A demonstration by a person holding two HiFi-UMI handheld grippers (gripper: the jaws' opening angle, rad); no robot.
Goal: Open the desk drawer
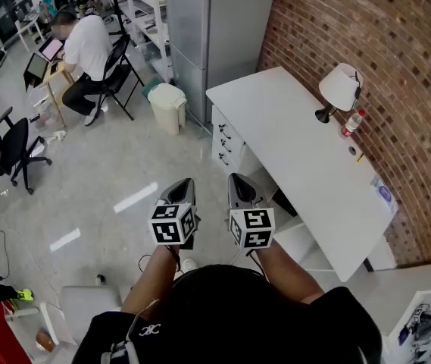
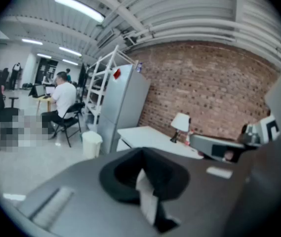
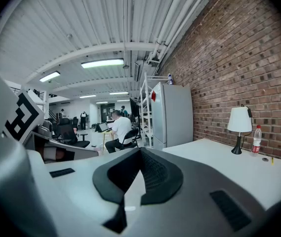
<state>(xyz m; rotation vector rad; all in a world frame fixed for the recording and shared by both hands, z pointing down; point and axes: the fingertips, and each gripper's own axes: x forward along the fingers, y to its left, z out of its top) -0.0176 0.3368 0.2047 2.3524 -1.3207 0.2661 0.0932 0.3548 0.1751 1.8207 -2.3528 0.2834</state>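
Note:
The white desk [image 1: 306,158] stands along the brick wall, with its stack of drawers [image 1: 226,142] at the far left end, all closed. I hold both grippers side by side in the air over the floor, short of the desk. The left gripper [image 1: 179,187] is shut with nothing in it and points toward the drawer end; its own view shows the jaws [image 2: 143,176] together and the desk [image 2: 147,137] beyond. The right gripper [image 1: 240,182] is also shut and empty, and in its view the jaws [image 3: 138,176] meet with the desk top [image 3: 229,169] to the right.
A table lamp [image 1: 340,88] and a bottle [image 1: 354,121] stand on the desk by the wall. A white bin [image 1: 167,106] and a grey cabinet [image 1: 207,36] are beyond the drawers. A seated person [image 1: 86,48] and an office chair [image 1: 10,146] are at the left.

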